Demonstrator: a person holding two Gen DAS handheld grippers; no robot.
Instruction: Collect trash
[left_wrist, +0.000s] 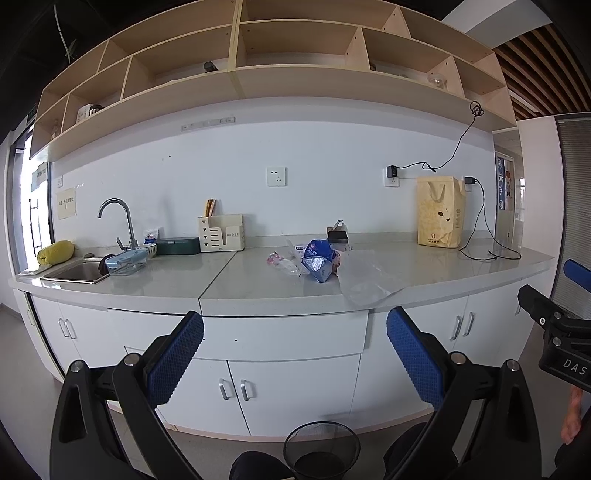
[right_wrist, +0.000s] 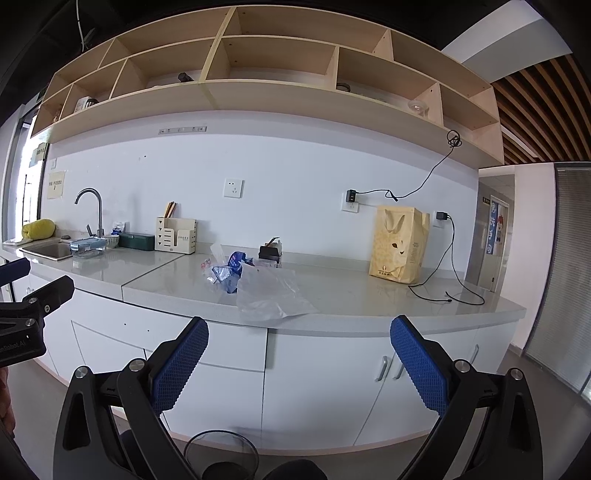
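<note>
From the left wrist camera, the left gripper (left_wrist: 295, 328) hangs well back from the counter (left_wrist: 258, 291) with its blue pads spread wide and nothing between them. The trash sits mid-counter: a blue foil snack bag (left_wrist: 318, 260), a small crumpled clear wrapper (left_wrist: 282, 263) just to its left, and a clear plastic bag (left_wrist: 364, 278) lying flat with its edge reaching the counter's front lip. A black mesh wastebasket (left_wrist: 321, 448) stands on the floor below. All three pieces look light, thin and limp; the film is probably slippery and will crumple instead of lifting as a sheet. The right wrist camera shows the right gripper (right_wrist: 299, 332) likewise empty, fingers wide apart, facing the same pile, with the clear plastic bag (right_wrist: 267, 291) nearest and the blue foil snack bag (right_wrist: 231, 273) behind it. The bag's overhanging front edge seems the easiest pinch; the foil bag is best taken at its raised, crinkled opening.
</note>
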